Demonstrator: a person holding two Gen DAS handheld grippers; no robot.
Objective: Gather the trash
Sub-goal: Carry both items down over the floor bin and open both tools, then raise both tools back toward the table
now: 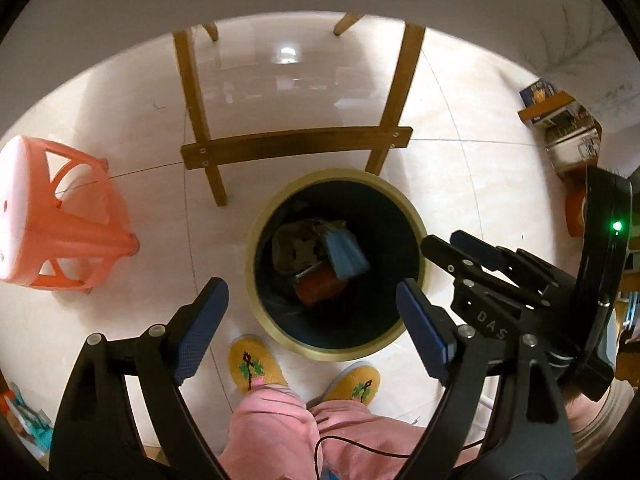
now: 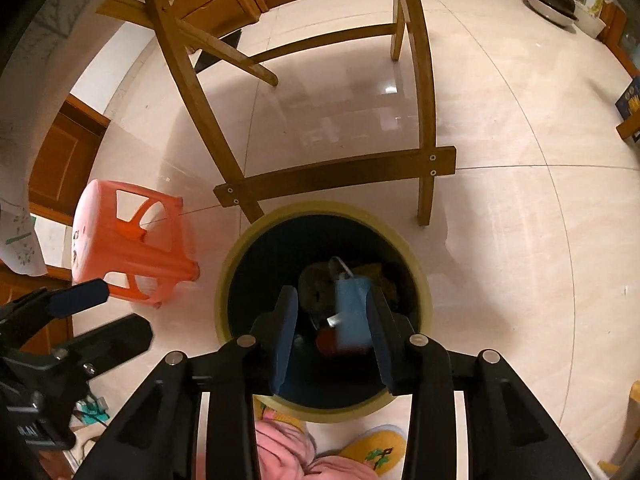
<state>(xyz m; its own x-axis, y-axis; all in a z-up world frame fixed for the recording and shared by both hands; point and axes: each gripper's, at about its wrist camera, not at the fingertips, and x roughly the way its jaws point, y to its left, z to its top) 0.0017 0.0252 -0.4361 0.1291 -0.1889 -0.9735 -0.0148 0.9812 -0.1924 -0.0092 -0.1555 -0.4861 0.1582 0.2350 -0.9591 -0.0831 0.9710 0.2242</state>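
Note:
A round bin with a yellow-green rim (image 1: 256,240) (image 2: 224,280) stands on the tiled floor, dark inside. In it lie a blue face mask (image 1: 346,252) (image 2: 352,312), a red can (image 1: 320,288) (image 2: 326,340) and brownish crumpled trash (image 1: 294,246) (image 2: 316,284). My left gripper (image 1: 312,328) is open and empty above the bin's near edge. My right gripper (image 2: 332,340) is open over the bin; the mask lies below between its fingers, not gripped. The right gripper also shows in the left wrist view (image 1: 456,244), at the bin's right rim.
A wooden chair frame (image 1: 296,144) (image 2: 336,176) stands just behind the bin. An orange plastic stool (image 1: 60,216) (image 2: 132,240) lies on its side to the left. My yellow slippers (image 1: 256,364) and pink trousers (image 1: 280,420) are below. Boxes (image 1: 560,120) sit far right.

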